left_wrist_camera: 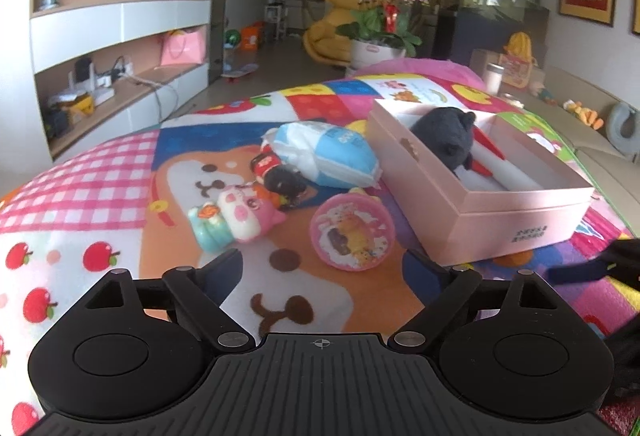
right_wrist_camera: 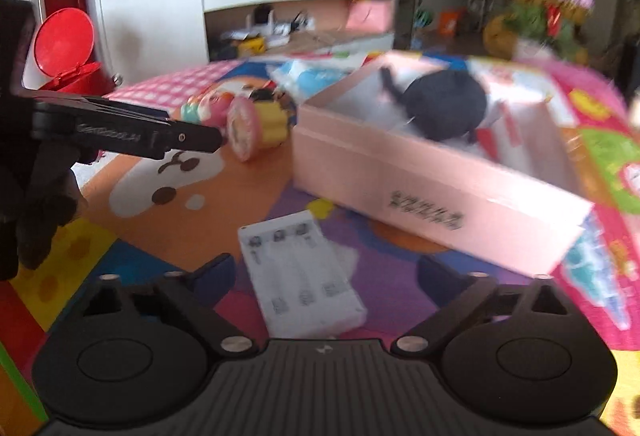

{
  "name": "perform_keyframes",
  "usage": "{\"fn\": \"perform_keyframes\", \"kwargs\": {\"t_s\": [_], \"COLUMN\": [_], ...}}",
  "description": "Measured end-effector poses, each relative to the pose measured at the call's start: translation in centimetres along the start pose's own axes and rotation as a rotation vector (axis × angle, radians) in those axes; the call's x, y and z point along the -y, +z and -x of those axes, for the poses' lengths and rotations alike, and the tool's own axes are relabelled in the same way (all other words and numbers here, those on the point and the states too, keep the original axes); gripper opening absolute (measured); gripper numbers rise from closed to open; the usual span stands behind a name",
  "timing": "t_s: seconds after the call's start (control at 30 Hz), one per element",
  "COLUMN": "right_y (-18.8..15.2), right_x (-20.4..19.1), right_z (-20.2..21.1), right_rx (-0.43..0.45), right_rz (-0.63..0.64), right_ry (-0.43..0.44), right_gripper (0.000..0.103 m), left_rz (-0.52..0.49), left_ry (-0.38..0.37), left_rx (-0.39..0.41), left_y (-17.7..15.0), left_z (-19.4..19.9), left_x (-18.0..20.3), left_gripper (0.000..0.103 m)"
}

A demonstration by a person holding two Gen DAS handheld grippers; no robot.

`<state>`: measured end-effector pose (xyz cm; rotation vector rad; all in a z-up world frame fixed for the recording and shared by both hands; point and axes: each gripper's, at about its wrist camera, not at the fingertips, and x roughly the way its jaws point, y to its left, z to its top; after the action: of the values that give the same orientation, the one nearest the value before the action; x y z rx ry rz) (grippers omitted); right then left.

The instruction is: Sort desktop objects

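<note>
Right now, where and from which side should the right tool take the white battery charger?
Across its two long edges, coming from above. The white battery charger lies flat on the play mat, its long axis running away between the open fingers of the right tool.

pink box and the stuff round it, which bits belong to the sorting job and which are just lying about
Belongs to the job:
- pink box, dark plush already inside
- round pink tin
- pig toy
- blue-white pouch
- white battery charger

Just lying about:
- patterned blanket
- potted orchid
- red bin
</note>
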<state>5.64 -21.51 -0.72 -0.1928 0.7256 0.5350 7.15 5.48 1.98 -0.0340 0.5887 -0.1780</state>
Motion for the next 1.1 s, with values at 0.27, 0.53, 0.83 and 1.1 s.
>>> {"fn": "perform_keyframes", "kwargs": {"t_s": [0.27, 0.53, 0.83, 1.1], "right_y": [-2.0, -6.3, -6.6, -6.8], "right_x": [0.9, 3.6, 3.9, 3.7], "right_z": [2.5, 6.2, 5.7, 5.9], "right_rx": [-0.025, 0.034, 0.068, 0.073], "right_rz": [-0.09, -0.178, -0.215, -0.228], "right_ry": [-0.066, -0.229, -0.235, -0.244], "right_gripper": [0.048, 0.057, 0.081, 0.087], "left_rz": [-0.082, -0.083, -0.256, -0.303], "left_ry": [0.027, 0.042, 0.021, -0.078], "left_rx": [-0.016, -0.059, -0.154, -0.205], "left_y": [0.9, 1.5, 0.4, -2.5], "left_z": [-4.1, -5.1, 2.5, 3.9], "left_x": [1.5, 1.4, 3.2, 6.2], "left_gripper": [0.088, 0.06, 0.06, 0.061]}}
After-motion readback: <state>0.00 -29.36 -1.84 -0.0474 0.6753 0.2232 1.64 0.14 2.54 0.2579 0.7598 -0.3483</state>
